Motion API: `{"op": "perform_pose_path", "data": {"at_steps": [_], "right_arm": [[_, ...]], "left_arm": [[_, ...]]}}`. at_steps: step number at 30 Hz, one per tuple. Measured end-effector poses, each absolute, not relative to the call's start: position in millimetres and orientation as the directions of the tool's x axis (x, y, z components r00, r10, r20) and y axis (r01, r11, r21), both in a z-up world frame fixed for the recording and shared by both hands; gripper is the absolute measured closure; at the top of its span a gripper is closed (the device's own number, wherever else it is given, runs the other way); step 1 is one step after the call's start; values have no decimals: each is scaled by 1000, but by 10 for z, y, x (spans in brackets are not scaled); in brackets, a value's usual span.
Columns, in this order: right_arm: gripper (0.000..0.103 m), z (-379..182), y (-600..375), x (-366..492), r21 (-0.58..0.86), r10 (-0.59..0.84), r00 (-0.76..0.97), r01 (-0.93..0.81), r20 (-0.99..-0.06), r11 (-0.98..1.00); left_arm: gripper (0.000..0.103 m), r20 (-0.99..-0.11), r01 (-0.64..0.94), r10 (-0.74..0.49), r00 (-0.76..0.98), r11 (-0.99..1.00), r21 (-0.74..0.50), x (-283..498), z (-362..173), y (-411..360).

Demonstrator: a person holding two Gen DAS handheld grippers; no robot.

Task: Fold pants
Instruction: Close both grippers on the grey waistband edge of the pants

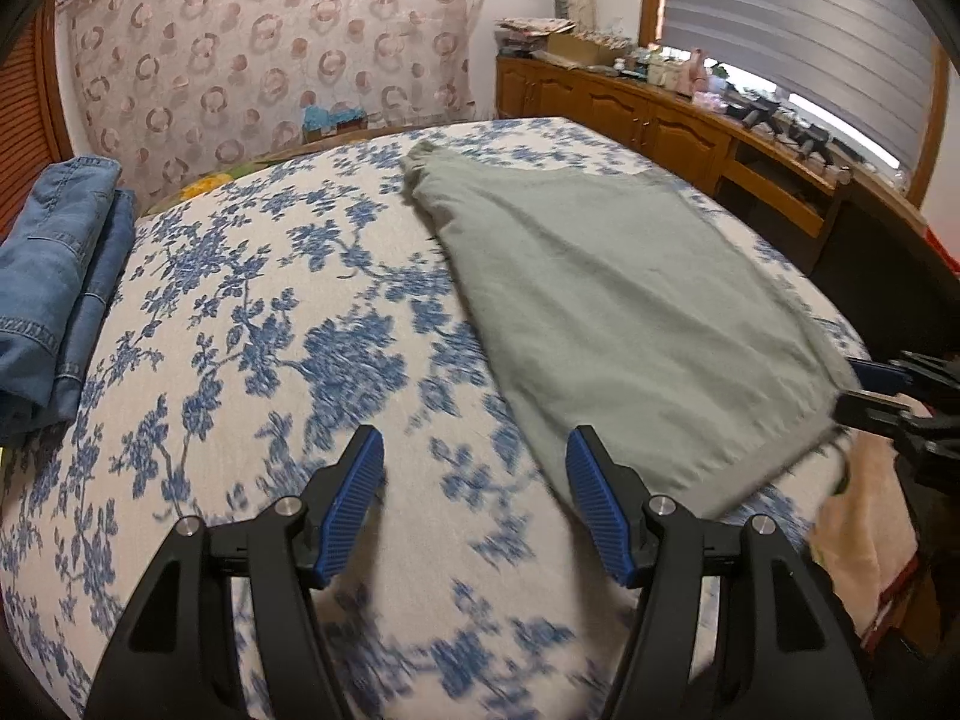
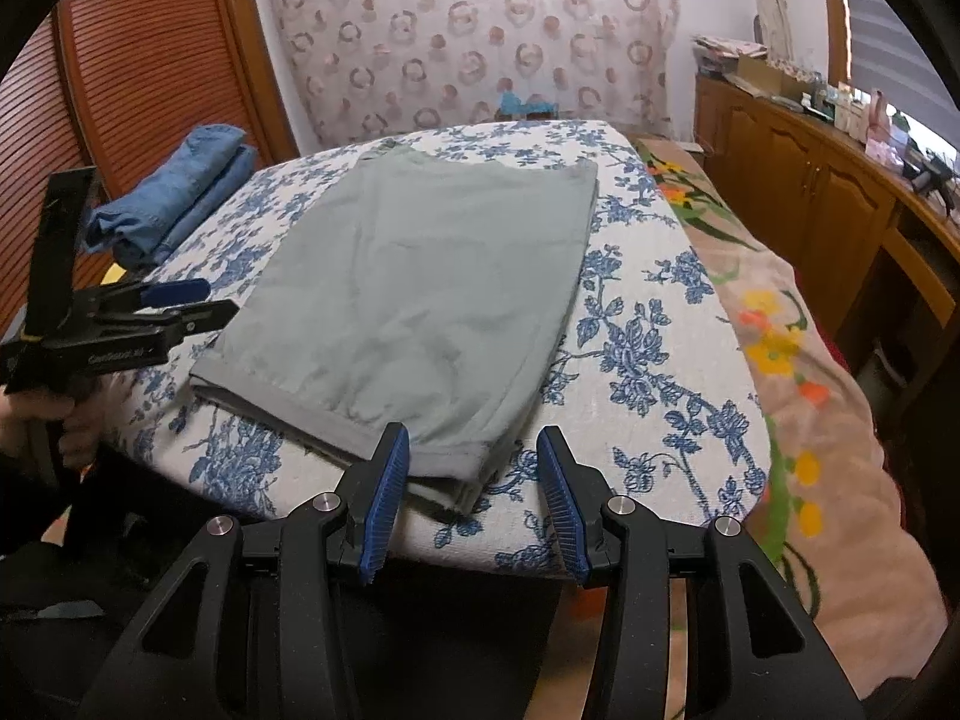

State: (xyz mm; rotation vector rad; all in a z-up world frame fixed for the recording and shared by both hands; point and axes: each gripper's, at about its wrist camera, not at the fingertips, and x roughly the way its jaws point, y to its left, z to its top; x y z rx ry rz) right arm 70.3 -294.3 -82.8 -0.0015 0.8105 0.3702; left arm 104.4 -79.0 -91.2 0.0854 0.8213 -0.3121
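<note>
Grey-green pants (image 2: 414,294) lie flat, folded lengthwise, on a blue-flowered white board (image 2: 660,360); they also show in the left wrist view (image 1: 630,300). My right gripper (image 2: 474,456) is open, its fingers either side of the near right hem corner. My left gripper (image 1: 474,456) is open and empty over the board, left of the pants' near hem. In the right wrist view the left gripper (image 2: 198,300) is at the pants' left edge. The right gripper (image 1: 864,387) shows at the far right of the left wrist view.
Folded blue jeans (image 1: 54,288) lie at the board's left end, also seen in the right wrist view (image 2: 180,192). A bed with a flowered pink cover (image 2: 810,390) lies to the right. A wooden cabinet (image 1: 660,114) with clutter runs under the window.
</note>
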Motion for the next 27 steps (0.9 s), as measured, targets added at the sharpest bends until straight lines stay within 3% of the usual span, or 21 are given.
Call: {"op": "perform_pose_path", "data": {"at_steps": [6, 11, 14, 22, 24, 25, 27], "right_arm": [[59, -858, -2889, 688, 146, 334, 620, -334, -710, 931], [59, -865, -2875, 680, 148, 337, 619, -336, -709, 930], [59, -866, -2859, 683, 144, 336, 619, -338, -710, 930], [60, -866, -2837, 688, 146, 335, 623, -336, -707, 931], [64, -868, -2836, 687, 148, 340, 622, -340, -705, 929], [66, -868, -2839, 684, 153, 346, 624, -342, -701, 927], [67, -874, -2861, 690, 170, 358, 626, -340, -692, 925]], "left_arm": [[40, -713, 342, -300, 634, 936, -89, 803, -850, -868], [58, -714, 375, -335, 615, 921, -108, 711, -882, -971], [61, -721, 391, -358, 593, 911, -130, 693, -937, -1018], [61, -720, 391, -351, 598, 912, -119, 655, -977, -1083], [62, -716, 395, -352, 603, 911, -114, 649, -978, -1092], [70, -712, 401, -358, 605, 909, -116, 646, -981, -1094], [76, -708, 412, -377, 598, 902, -132, 637, -988, -1095]]}}
